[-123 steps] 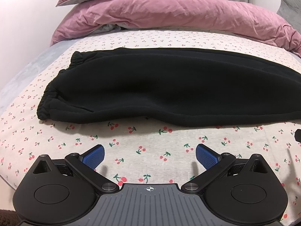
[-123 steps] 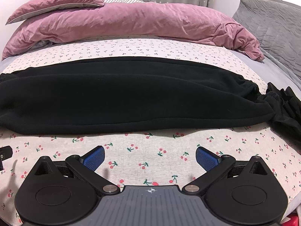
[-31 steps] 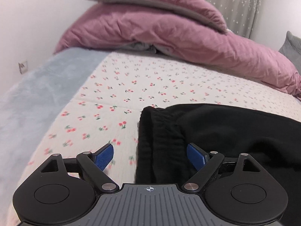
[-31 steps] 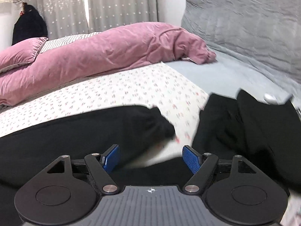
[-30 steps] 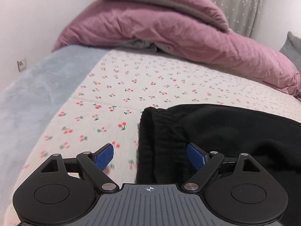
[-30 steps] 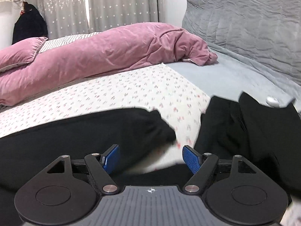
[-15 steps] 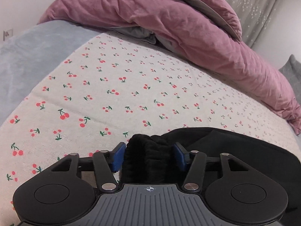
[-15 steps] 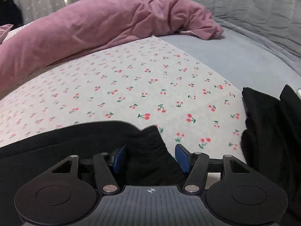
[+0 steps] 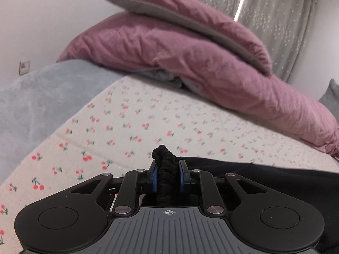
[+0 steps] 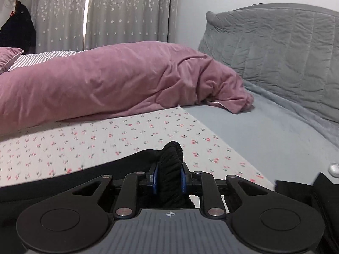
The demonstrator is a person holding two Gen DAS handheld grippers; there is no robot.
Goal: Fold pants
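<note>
Pants [image 9: 264, 182] lie across the cherry-print bed [image 9: 127, 127], one gathered end pinched between the just-closed blue pads of the left tool [image 9: 167, 176], the other in the right tool [image 10: 169, 178].

No readable text, label, brand or number on anything in either view.

Open cherry-print sheet [image 9: 131, 116] lies ahead; the pink duvet [image 9: 190, 63] blocks the far side.
</note>
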